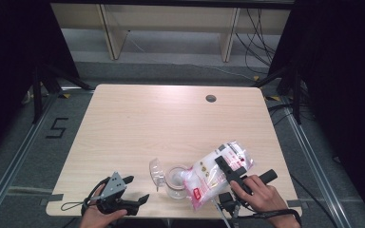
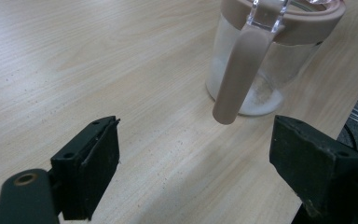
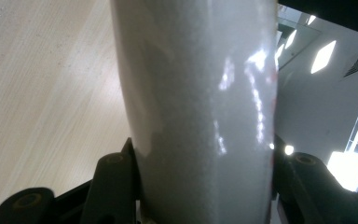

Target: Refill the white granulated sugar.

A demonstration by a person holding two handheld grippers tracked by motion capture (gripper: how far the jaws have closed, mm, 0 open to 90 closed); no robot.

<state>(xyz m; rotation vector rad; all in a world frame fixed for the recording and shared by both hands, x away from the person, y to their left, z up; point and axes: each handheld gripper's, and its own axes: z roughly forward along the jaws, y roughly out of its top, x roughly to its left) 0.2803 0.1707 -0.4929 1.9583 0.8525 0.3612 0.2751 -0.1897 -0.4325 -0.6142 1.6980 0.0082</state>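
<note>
The bag (image 1: 218, 173) was clear plastic, packed with fine white grains and marked with red print, glossy where light struck it. The right gripper (image 1: 232, 175) clamped it at the table's (image 1: 171, 118) five o'clock corner, tilted with its lower end over the jar (image 1: 175, 179). The jar was clear glass with a pinkish rim and flipped-open lid. At seven o'clock, the left gripper (image 1: 135, 190) rested with jaws spread, holding nothing.
</note>
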